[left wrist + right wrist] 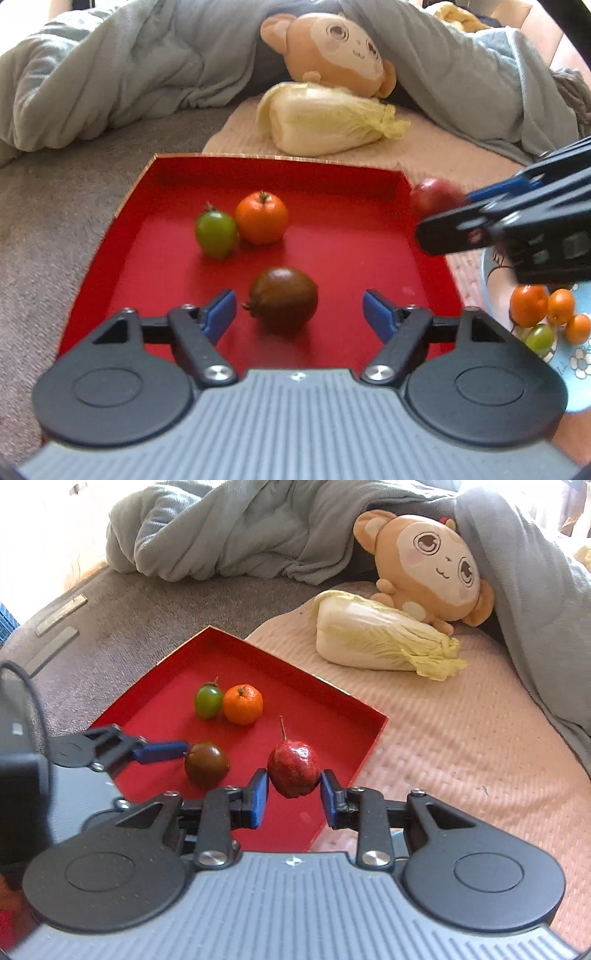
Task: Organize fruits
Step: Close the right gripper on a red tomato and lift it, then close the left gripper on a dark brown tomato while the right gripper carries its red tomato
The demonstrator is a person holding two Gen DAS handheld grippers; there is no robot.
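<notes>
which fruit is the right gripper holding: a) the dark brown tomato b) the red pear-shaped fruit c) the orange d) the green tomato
b: in the right wrist view the right gripper has its blue pads pressed on both sides of the red pear-shaped fruit, held over the red tray, while the other three fruits lie on the tray floor.

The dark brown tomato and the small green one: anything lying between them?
Nothing: bare red tray floor separates the dark brown tomato from the small green tomato, in both views.
</notes>
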